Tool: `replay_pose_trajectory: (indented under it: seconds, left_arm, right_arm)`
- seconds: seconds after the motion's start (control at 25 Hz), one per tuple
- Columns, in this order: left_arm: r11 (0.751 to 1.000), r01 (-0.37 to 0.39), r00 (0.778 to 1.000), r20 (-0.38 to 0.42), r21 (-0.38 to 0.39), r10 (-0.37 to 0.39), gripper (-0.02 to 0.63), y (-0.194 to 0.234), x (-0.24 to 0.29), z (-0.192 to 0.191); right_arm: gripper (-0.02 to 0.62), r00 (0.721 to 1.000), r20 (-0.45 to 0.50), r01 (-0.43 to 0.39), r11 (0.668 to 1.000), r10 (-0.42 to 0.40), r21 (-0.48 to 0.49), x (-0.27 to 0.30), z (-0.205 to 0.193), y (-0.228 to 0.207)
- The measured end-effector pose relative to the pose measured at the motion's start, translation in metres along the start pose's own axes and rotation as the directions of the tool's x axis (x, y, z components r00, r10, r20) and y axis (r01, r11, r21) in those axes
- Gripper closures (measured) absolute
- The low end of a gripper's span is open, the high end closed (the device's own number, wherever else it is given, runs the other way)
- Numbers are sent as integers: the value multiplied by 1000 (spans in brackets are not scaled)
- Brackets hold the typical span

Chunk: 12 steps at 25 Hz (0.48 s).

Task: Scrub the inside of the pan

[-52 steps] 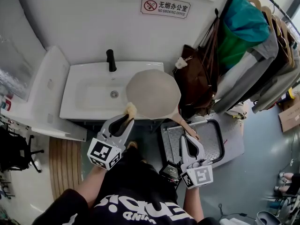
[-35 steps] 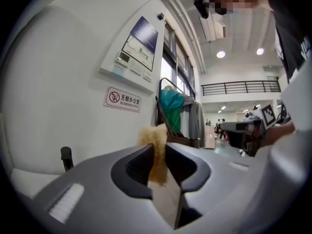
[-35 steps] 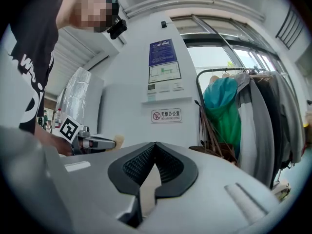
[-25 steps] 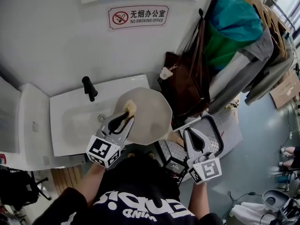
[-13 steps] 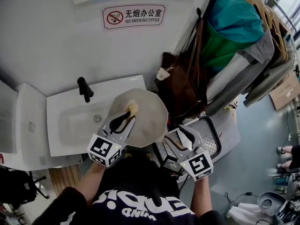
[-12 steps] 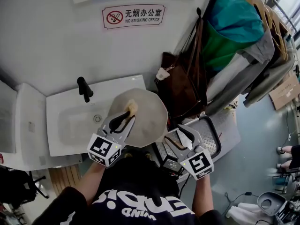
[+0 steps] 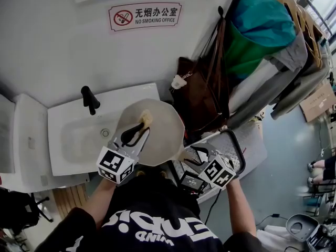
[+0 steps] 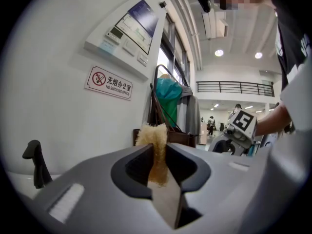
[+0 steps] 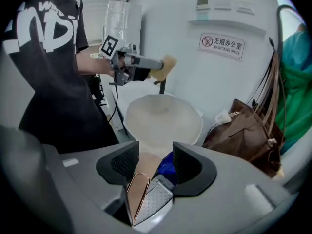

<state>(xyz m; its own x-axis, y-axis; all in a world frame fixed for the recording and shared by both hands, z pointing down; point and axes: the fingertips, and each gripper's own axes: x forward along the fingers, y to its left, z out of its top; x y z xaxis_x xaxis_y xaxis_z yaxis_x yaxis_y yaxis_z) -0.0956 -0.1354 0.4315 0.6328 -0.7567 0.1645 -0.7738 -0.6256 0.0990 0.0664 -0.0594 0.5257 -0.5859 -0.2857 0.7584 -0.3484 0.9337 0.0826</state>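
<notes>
1. At the far left is the white sink [image 7: 63, 146], with a black faucet [image 7: 88, 100] on its far rim.
2. My left claw [image 7: 137, 131] is pinching a tan scrub pad [image 7: 146, 118], held above the pan and apart from it.
3. The pan [image 7: 165, 135] is at the sink's right end, with its pale inside facing up.
4. Its wooden handle [image 9: 138, 177], which ends in a copper loop, runs near and right, in between my right claw's jaws.
5. My right claw [image 7: 195, 154] has just been opening. Its jaws are spread wide and the pads are not pressing the handle.
6. Farther right, a brown bag [image 7: 197, 98] hangs by the wall.
</notes>
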Motion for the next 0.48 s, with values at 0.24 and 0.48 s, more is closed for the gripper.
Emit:
replay_pose_trajectory:
  seconds: [0.24,0.48]
  left_arm:
    - [1000,5,1000,-16,1,-5,531,-1,7,-4]
    - [1000,4,1000,-25,0,-4,531,5,9,-7]
  right_arm:
    - [379,992,-96,-74,997,77,32,22,-29,12]
    - [379,983,-148,-102,992,112,68,33,-43,16]
